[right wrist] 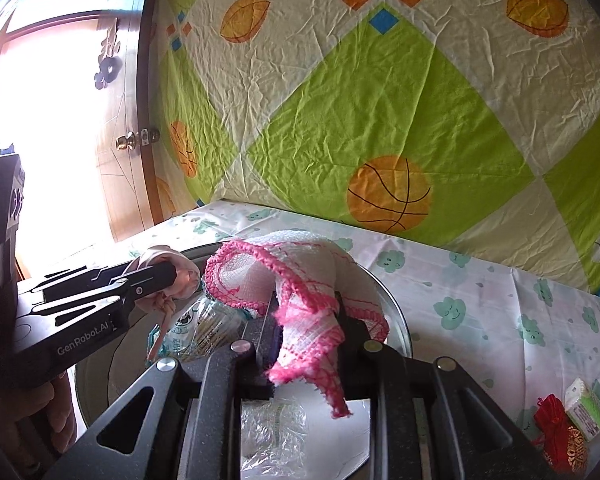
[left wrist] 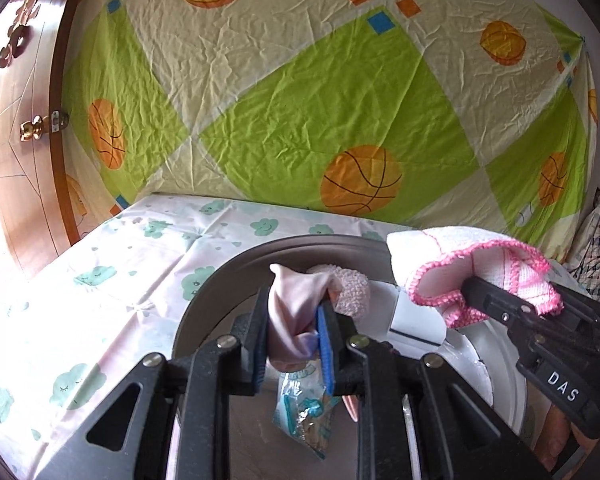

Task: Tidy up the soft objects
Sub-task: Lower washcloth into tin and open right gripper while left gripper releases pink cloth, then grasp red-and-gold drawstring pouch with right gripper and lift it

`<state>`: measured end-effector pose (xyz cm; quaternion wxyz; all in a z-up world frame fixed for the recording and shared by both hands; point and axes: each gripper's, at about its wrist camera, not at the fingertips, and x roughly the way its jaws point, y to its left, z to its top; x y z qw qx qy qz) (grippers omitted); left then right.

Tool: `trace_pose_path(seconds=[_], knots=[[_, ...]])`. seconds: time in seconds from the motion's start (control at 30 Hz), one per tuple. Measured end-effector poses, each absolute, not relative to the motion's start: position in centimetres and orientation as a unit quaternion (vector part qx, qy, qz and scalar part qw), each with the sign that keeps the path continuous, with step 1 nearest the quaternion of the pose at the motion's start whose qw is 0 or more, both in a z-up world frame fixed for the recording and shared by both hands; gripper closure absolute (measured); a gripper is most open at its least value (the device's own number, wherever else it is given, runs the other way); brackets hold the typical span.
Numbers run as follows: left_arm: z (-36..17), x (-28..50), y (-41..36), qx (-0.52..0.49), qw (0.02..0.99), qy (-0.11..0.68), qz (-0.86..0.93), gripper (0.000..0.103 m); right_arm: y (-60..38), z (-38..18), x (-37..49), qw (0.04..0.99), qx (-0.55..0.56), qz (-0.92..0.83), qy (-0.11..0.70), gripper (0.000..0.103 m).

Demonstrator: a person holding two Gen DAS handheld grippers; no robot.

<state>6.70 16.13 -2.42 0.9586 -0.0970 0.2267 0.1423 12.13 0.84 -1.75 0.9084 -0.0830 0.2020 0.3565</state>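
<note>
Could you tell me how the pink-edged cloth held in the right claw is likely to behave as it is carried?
The cloth probably stays floppy: it droops over the right claw in loose folds. It looks light, being thin and open-weave. Its dangling corner may swing or snag on the basin.

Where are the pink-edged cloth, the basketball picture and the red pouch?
Pink-edged cloth (right wrist: 296, 280): right wrist view, on its white middle.
Basketball picture (right wrist: 389, 194): right wrist view, on the ball's centre.
Red pouch (right wrist: 550, 420): right wrist view, on its red fabric.
</note>
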Motion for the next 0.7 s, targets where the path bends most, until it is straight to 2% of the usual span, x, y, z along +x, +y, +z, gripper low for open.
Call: trace_pose_path(seconds=[0.03,0.1,0.13,0.17,0.23,0.53,0.7], knots=[[-2.4,6.7,16.1,-0.096,0.959,0.227,0.144,0.081,0.9,-1.9,12.3,0.908,-0.081,0.356,0.205,0.079],[-2.3,6.7,16.1,-0.094,0.958,0.226,0.151,0.067,0.7,-2.0,12.5,0.906,-0.076,0.358,0.211,0.064],[-2.3,6.5,16.0,-0.094,0.957,0.223,0.157,0.049,0.8,-2.0,12.7,0.903,-0.073,0.362,0.218,0.052],[-2.1,6.2,16.0,-0.095,0.958,0.217,0.159,0.035,0.7,-2.1,12.8,0.902,-0.071,0.362,0.224,0.046],[-1.9,5.4,15.8,-0.097,0.96,0.206,0.164,0.027,0.1,-2.1,12.7,0.906,-0.064,0.354,0.222,0.035],[-0.4,3.8,11.5,-0.095,0.971,0.177,0.132,0.01,-7.2,-0.6,10.7,0.927,-0.04,0.317,0.195,0.024],[-0.1,4.9,6.5,-0.065,0.978,0.177,0.086,0.005,-13.6,-0.6,10.8,0.943,-0.022,0.271,0.189,0.023]])
